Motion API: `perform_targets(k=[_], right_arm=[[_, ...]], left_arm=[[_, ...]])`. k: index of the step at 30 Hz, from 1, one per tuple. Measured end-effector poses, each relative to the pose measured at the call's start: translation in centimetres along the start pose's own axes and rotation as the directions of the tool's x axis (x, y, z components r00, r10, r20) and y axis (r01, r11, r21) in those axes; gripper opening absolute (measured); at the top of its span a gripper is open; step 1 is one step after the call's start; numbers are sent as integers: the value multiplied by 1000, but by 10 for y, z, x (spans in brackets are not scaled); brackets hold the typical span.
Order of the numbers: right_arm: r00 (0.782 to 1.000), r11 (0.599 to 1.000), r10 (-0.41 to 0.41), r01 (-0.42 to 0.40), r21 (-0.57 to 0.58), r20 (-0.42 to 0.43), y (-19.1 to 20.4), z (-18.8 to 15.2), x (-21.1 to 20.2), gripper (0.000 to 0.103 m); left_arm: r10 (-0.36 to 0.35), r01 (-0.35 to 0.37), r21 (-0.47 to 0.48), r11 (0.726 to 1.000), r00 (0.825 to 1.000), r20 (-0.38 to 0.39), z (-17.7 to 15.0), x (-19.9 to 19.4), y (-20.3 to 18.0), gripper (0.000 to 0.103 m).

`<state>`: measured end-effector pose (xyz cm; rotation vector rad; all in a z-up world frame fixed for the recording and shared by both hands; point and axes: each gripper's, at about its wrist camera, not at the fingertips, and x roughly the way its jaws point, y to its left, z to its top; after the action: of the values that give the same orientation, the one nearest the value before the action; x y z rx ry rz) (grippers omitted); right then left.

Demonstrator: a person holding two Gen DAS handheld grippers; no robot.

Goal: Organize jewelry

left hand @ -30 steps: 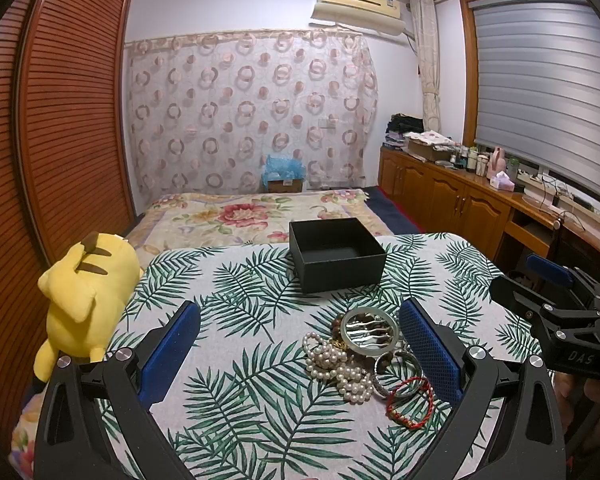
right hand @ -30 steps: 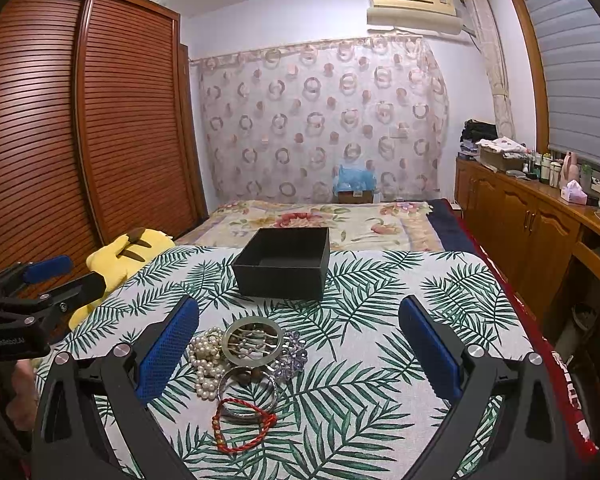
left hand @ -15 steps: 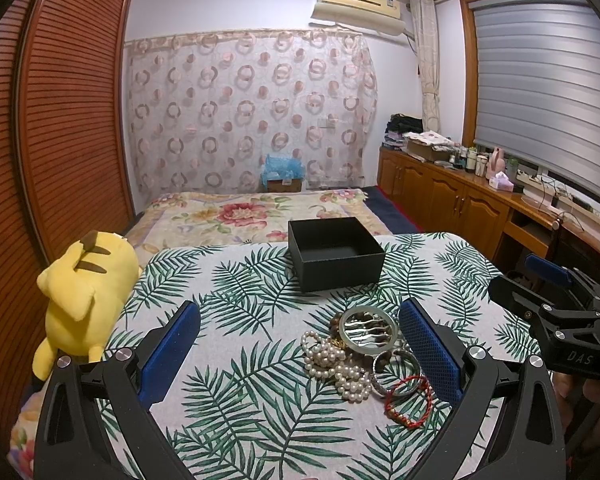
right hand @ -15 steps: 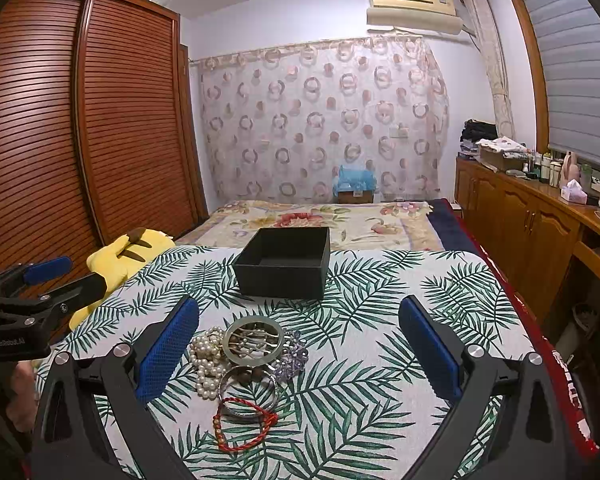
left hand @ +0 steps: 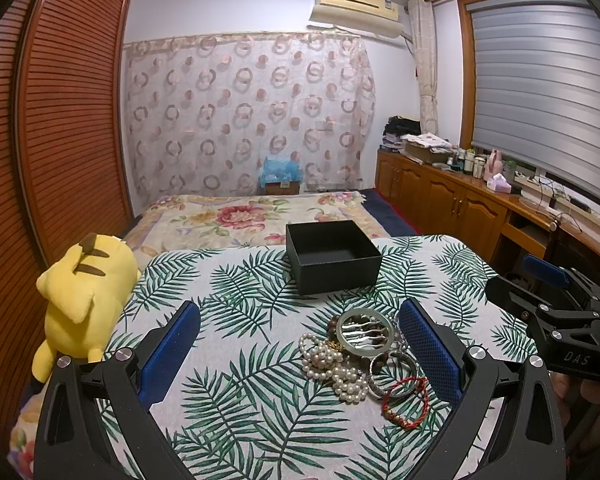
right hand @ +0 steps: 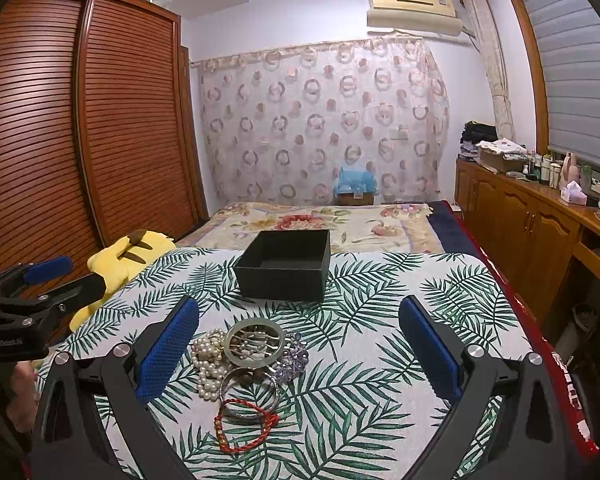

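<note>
A heap of jewelry lies on the palm-leaf cloth: a pale jade bangle [left hand: 364,334] [right hand: 254,346], a pearl strand [left hand: 332,364] [right hand: 206,364], a silver bangle [left hand: 394,372] [right hand: 250,396], a red cord bracelet [left hand: 404,404] [right hand: 246,424] and a purple crystal bracelet [right hand: 294,356]. Behind it stands an open, empty black box [left hand: 332,256] [right hand: 284,264]. My left gripper [left hand: 300,340] is open, with the heap just inside its right finger. My right gripper [right hand: 300,344] is open too, and the heap sits by its left finger. Neither touches anything.
A yellow plush toy [left hand: 80,292] lies at the cloth's left edge. The floral bedspread [left hand: 240,216] stretches behind the box. Wooden cabinets [left hand: 460,204] run along the right wall and a slatted wardrobe [right hand: 100,140] along the left. The other gripper shows at each view's side.
</note>
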<state>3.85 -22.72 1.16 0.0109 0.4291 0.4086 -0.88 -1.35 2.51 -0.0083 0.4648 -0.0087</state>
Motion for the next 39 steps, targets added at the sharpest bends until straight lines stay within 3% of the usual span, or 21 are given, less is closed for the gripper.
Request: perform_targets(k=[13,21,27,39], right_arm=[[1000,1000,4,-4,-2,-11,2,5,-1,101],[997,999,33,-34,-21,-70,1,-16,16,98],[983,996,68,-78,-52,-168,2,-37,32,80],[908,981,157,-190,-47,-388,7,-76,63,47]], left_arm=[[-13,13,-1,1000,1000,-21,0,4,-6,96],[-47,48,6,999,997,-67,-18,21,1,96],[-73,75,9,997,990,-123,-32,36,9,96],[-102,101,-13,995,971,-218,-55,62,20,96]])
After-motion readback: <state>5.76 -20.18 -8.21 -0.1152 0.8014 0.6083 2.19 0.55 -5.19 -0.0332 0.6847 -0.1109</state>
